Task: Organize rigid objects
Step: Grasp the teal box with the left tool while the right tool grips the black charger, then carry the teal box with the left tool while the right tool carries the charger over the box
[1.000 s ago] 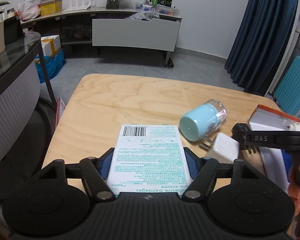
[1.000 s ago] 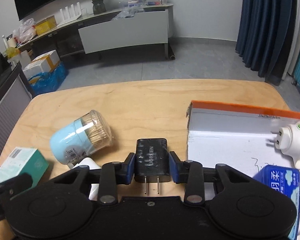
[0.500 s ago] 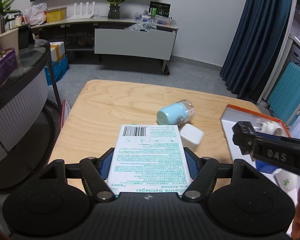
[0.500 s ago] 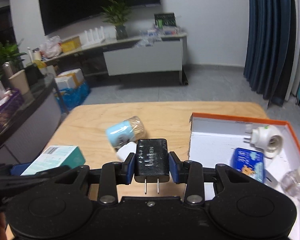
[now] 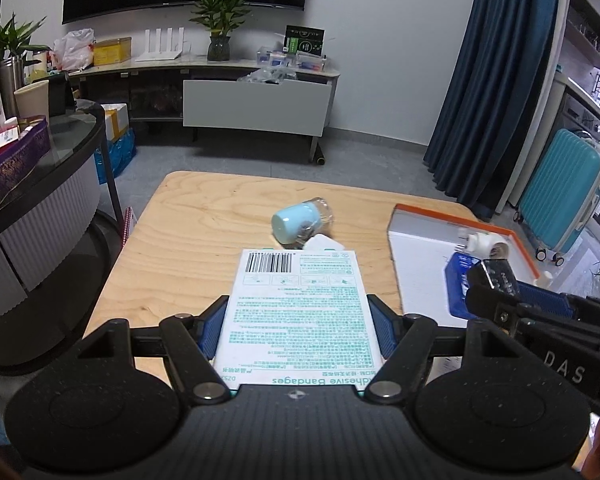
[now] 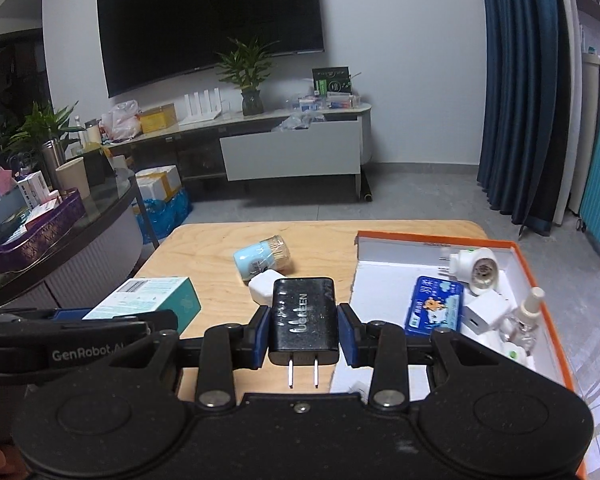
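Observation:
My left gripper is shut on a white and teal adhesive-bandage box, held above the near part of the wooden table. My right gripper is shut on a black charger with its prongs pointing back at the camera. It hangs near the left edge of the orange-rimmed white tray. On the table lie a toothpick jar with a pale blue cap on its side and a white charger touching it. The left gripper with its box also shows in the right wrist view.
The tray holds a blue tissue pack, a white plug-in socket, a white cube and a small clear bottle. A dark glass-topped counter stands left of the table. A teal suitcase stands to the right.
Both grippers have risen and drawn back from the table, so the jar, white charger and tray look smaller and farther. Each gripper keeps its hold.

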A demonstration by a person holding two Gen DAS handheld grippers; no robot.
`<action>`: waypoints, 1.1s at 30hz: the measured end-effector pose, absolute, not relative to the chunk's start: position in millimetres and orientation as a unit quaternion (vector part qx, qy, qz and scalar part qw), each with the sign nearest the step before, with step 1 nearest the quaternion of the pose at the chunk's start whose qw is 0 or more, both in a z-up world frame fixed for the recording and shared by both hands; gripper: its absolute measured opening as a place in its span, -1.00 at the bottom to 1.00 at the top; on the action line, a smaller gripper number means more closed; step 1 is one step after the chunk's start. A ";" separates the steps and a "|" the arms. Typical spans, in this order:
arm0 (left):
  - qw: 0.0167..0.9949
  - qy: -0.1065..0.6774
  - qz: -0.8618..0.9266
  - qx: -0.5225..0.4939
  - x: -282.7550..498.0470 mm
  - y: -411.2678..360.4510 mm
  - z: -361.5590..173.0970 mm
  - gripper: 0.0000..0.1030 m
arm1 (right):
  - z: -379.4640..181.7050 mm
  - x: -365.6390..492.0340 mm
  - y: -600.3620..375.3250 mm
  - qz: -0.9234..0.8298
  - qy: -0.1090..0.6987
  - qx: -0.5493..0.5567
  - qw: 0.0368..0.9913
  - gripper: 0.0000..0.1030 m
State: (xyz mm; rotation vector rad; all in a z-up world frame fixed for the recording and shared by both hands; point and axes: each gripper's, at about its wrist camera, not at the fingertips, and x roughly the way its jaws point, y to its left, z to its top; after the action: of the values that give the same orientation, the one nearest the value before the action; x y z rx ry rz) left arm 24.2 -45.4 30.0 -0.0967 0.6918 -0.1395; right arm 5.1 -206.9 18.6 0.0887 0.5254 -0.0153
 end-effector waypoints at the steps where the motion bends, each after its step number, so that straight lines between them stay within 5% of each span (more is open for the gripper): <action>1: 0.938 0.336 -0.068 -0.046 20.6 -47.6 31.0 0.39 | 19.4 2.4 -207.9 -0.007 0.258 0.045 0.965 -0.15; 33: 0.935 0.327 -0.135 -0.030 -30.5 -108.2 25.4 0.39 | 12.4 -80.4 -272.2 -0.076 0.213 0.056 0.973 -0.15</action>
State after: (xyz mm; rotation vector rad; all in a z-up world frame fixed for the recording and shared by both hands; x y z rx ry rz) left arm -30.5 -108.2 25.4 -0.0609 0.6685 -0.2762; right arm -80.4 -272.2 12.4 0.1123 0.4294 -0.1524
